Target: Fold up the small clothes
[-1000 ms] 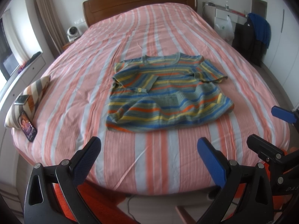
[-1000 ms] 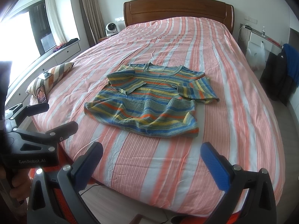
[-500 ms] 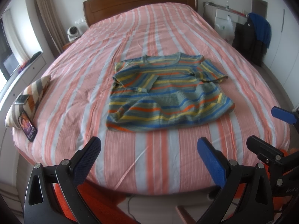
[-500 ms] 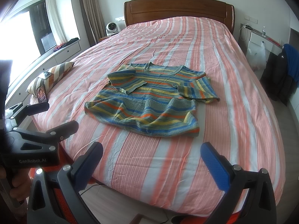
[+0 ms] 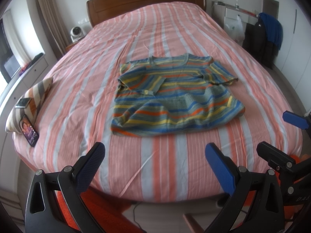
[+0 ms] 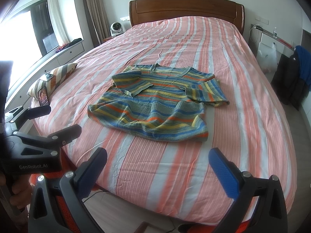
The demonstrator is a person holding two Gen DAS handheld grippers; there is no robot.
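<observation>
A small knitted short-sleeved top with blue, yellow, orange and grey-green stripes [image 5: 173,99] lies roughly flat near the middle of the bed with the pink, orange and white striped cover [image 5: 81,89], neckline toward the brown wooden headboard [image 5: 145,2] and hem toward the foot. Its sleeve on the window side is already turned in across the chest; the other sleeve spreads outward. The body is rumpled, with soft ridges near the hem.

The left gripper [image 5: 155,161] and the right gripper [image 6: 158,163] both hover at the foot edge of the bed, well apart from the top, each with its blue-padded fingers spread wide and holding nothing. So the folding looks barely begun: this reads as the approach before a first grasp.

The next move probably calls for both grippers to reach forward over the cover, pinch the garment at matching points, likely the hem corners or the outspread sleeve, and take only the knit, not the sheet beneath.

As for containers, none shows on the bed. A white plastic bag [image 6: 269,58] hangs by the far wall; its contents are too small and dim to tell. A brown, grey and white striped cushion [image 5: 33,101] at the bed's edge carries two phones.
</observation>
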